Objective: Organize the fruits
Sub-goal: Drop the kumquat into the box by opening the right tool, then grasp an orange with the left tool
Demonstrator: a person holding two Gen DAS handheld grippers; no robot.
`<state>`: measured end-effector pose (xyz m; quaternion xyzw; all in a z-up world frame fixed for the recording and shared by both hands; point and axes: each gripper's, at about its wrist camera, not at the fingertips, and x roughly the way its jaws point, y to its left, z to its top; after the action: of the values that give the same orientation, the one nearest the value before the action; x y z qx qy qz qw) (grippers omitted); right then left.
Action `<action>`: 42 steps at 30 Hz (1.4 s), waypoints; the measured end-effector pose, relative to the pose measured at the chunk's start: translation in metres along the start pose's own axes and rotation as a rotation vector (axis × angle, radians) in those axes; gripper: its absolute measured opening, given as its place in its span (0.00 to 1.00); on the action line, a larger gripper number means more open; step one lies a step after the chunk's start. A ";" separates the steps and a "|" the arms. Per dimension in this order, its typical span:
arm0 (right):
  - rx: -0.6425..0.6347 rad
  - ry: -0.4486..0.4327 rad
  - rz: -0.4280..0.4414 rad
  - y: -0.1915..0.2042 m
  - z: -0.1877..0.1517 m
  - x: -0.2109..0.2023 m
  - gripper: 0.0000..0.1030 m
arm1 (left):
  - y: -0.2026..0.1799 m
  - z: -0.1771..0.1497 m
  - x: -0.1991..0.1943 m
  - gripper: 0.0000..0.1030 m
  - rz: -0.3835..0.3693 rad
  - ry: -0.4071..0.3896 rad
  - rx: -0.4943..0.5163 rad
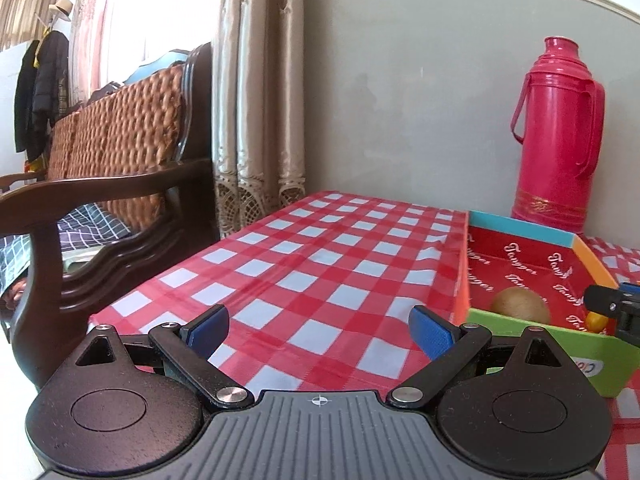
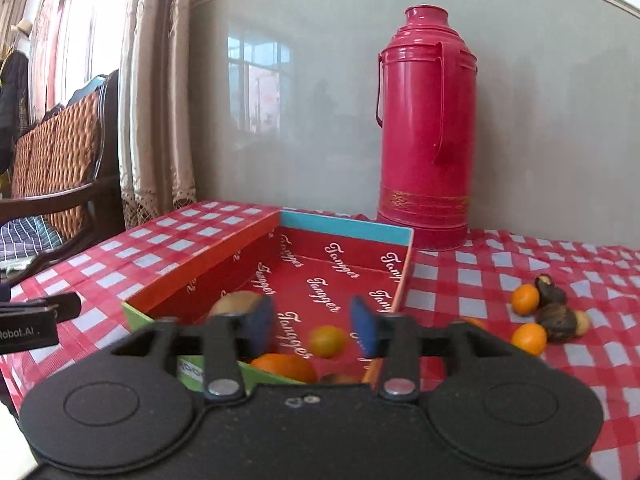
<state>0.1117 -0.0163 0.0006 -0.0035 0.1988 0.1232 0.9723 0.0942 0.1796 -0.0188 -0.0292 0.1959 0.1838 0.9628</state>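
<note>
A pink thermos (image 2: 426,132) stands against the grey wall just behind the open red box (image 2: 224,256), the tallest thing near my right gripper (image 2: 312,320). That gripper hangs over the box's near end, jaws spread and holding nothing; a small orange (image 2: 327,341) shows in the gap between its blurred fingers, with a larger orange (image 2: 286,366) and a kiwi (image 2: 236,303) also in the box. More fruit lies on the checked tablecloth (image 2: 472,280) to the right: two small oranges (image 2: 525,299) and dark, wrinkled pieces (image 2: 557,322) bunched together, well apart from the thermos. My left gripper (image 1: 318,330) sits low over open cloth left of the box, jaws wide, empty. Past the table's left edge stand a wooden chair (image 1: 108,200) and curtains (image 1: 256,92); the cloth between it and the box lies bare.
</note>
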 end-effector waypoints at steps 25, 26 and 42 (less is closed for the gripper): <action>0.183 -0.019 -0.300 -0.145 -0.008 -0.054 0.94 | -0.154 0.004 -0.046 1.00 -0.276 -0.111 0.067; 0.173 -0.018 -0.321 -0.149 -0.009 -0.056 0.94 | -0.163 0.003 -0.046 1.00 -0.289 -0.105 0.086; 0.201 -0.050 -0.508 -0.232 -0.019 -0.081 0.94 | -0.292 -0.014 -0.045 0.77 -0.489 -0.013 0.207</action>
<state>0.0880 -0.2617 0.0046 0.0465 0.1785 -0.1448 0.9721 0.1572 -0.1095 -0.0193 0.0243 0.1944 -0.0754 0.9777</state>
